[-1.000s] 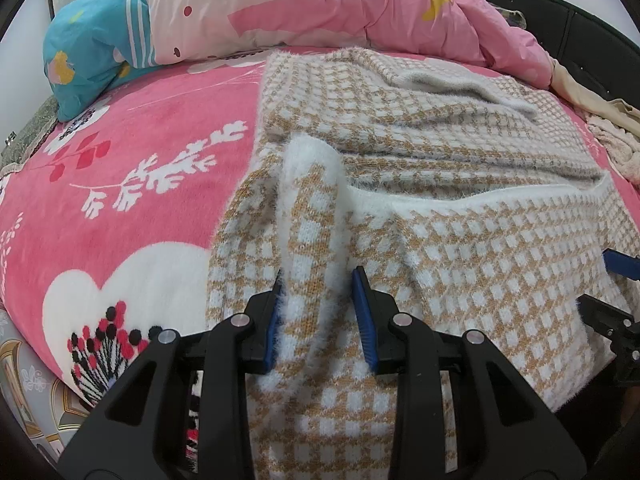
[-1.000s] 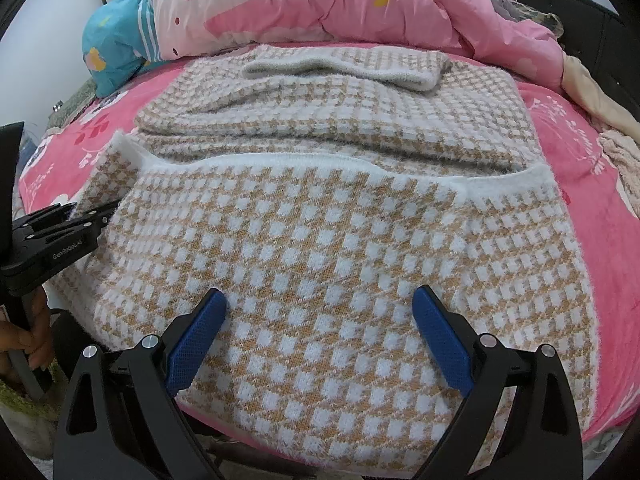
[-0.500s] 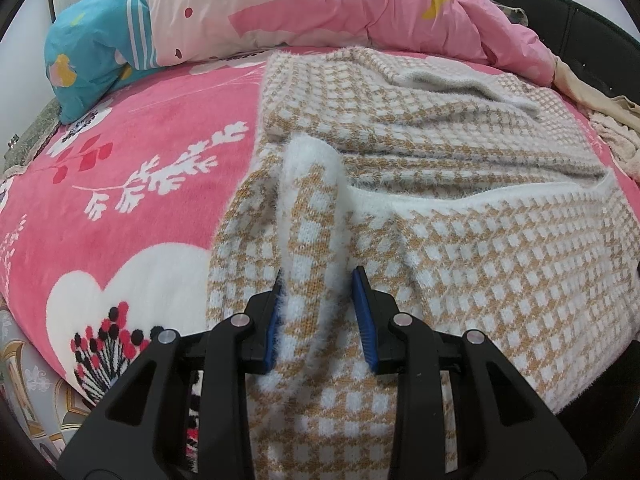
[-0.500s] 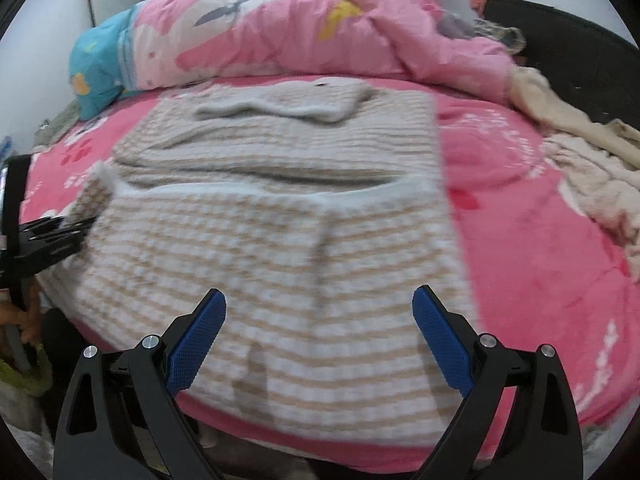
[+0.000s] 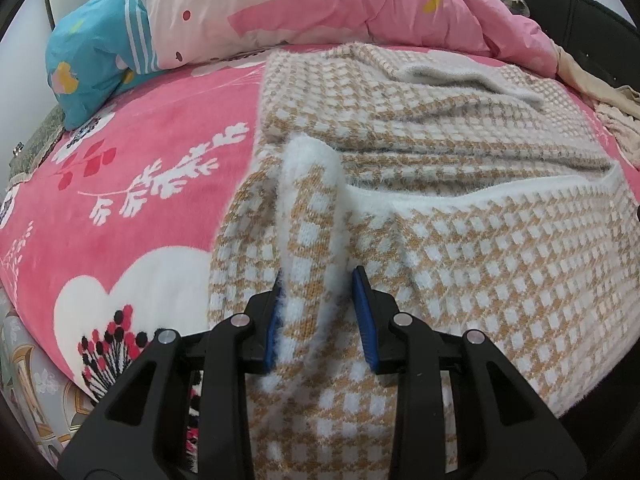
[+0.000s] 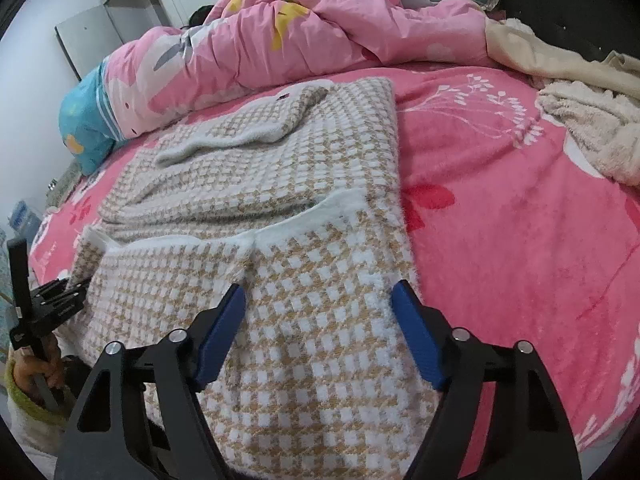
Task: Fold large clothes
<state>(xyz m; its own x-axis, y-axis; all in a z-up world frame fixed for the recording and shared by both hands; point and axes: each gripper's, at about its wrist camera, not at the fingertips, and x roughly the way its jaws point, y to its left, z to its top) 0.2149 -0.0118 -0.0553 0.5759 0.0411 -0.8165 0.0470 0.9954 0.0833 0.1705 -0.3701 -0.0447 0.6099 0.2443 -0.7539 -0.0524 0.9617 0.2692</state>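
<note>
- a fuzzy tan-and-white checked sweater (image 5: pixel 460 248) lies spread on a pink bed (image 5: pixel 132 184), its near part folded back over the rest and hanging over the bed's front edge.
- the left tongs (image 5: pixel 318 312) are clamped on a raised ridge of the sweater at its left edge; blue pads press the fabric from both sides.
- the right tongs (image 6: pixel 320 332) sit over the sweater's right edge, jaws closing; fabric lies between the pads, which do not press it yet.
- in the right view a hand (image 6: pixel 38 372) holds the left tongs' handle at the far left.
- a pink quilt (image 6: pixel 320 28) is bunched along the back of the bed, with a blue pillow (image 5: pixel 88 68) at its left end.
- beige clothes (image 6: pixel 580 116) are piled on the bed to the right, well apart from the sweater.
</note>
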